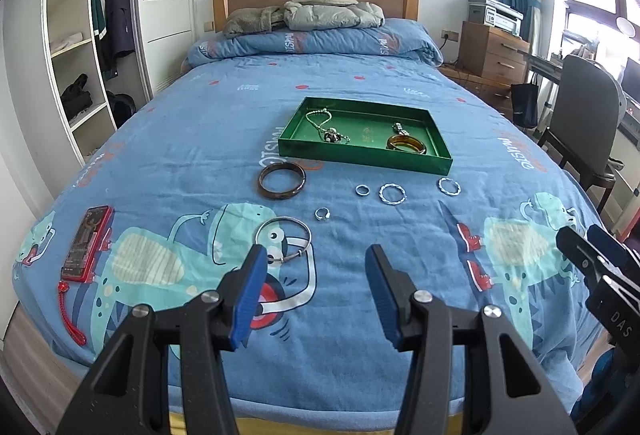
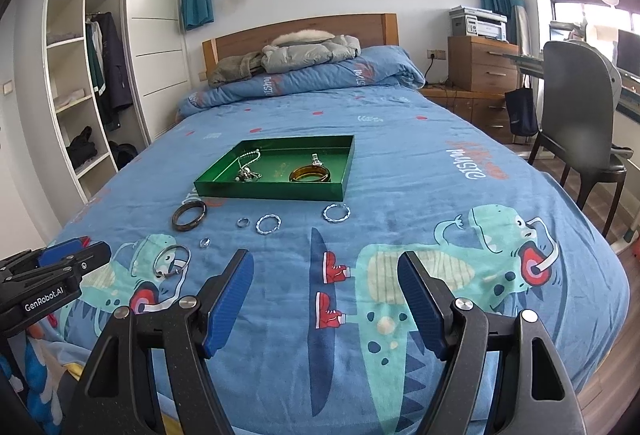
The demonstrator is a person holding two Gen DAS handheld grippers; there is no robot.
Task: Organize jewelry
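A green tray (image 1: 362, 155) (image 2: 276, 192) lies on the blue bedspread, holding a bead necklace (image 1: 320, 117), an amber bangle (image 1: 406, 144) (image 2: 310, 174) and a small clasp piece. In front of it lie a dark brown bangle (image 1: 281, 181) (image 2: 189, 215), a thin silver bangle (image 1: 284, 239) (image 2: 173, 261), a small ring (image 1: 322, 213) (image 2: 205, 242), another ring (image 1: 362, 190) (image 2: 243, 222) and two twisted silver rings (image 1: 392, 193) (image 1: 449, 186) (image 2: 268, 224) (image 2: 336, 212). My left gripper (image 1: 316, 255) hovers open just short of the silver bangle. My right gripper (image 2: 326, 261) is open over the dinosaur print.
A red phone (image 1: 87, 244) with a red strap lies at the bed's left side. Folded duvet and jackets (image 1: 316, 15) sit at the headboard. A wardrobe (image 1: 76, 47) stands left, a dark chair (image 2: 580, 115) and drawers (image 2: 480, 63) right.
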